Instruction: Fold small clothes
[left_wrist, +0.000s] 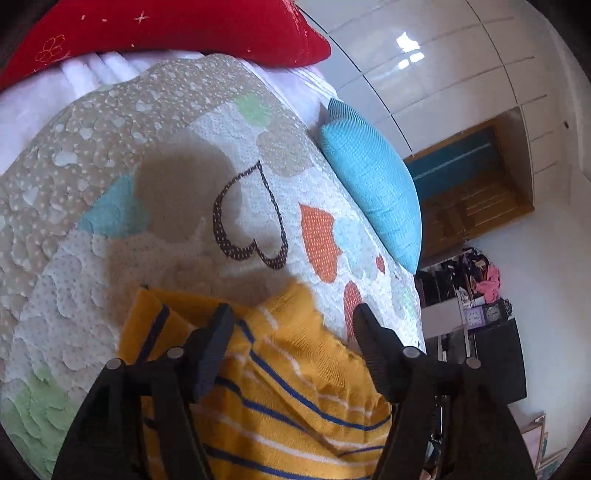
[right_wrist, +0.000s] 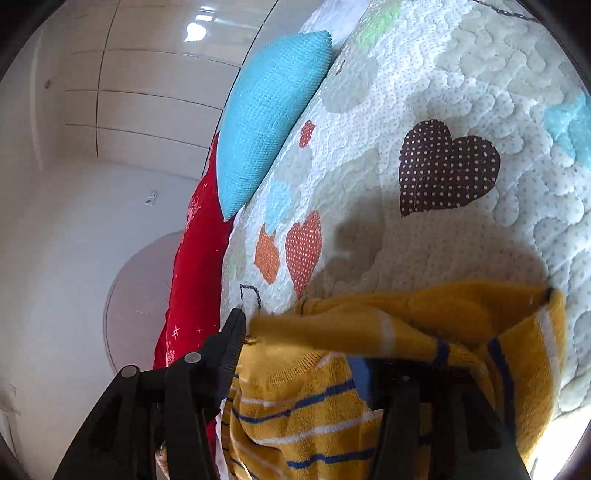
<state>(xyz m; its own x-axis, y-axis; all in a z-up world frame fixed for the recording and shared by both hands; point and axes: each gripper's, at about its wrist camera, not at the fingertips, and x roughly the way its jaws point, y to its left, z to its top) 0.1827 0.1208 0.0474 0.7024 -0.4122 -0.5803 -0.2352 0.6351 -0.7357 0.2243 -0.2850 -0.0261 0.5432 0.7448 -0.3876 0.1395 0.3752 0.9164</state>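
Your bed (left_wrist: 92, 236): quilted cover, heart patches. Yellow striped sweater (left_wrist: 288, 398) lies rumpled on it at near edge. Blue pillow (left_wrist: 373, 177) along far side, red cushion (left_wrist: 177, 26) beyond, touching cover.

Matte black plastic left gripper (left_wrist: 291, 325) and right gripper (right_wrist: 314, 332): ribbed finger pads (left_wrist: 369, 350), angular linkage arms, round silver pivot pins (left_wrist: 174, 352) at each joint.

Sweater (left_wrist: 288, 398) on quilt (left_wrist: 184, 147), beside pillow (left_wrist: 373, 177)
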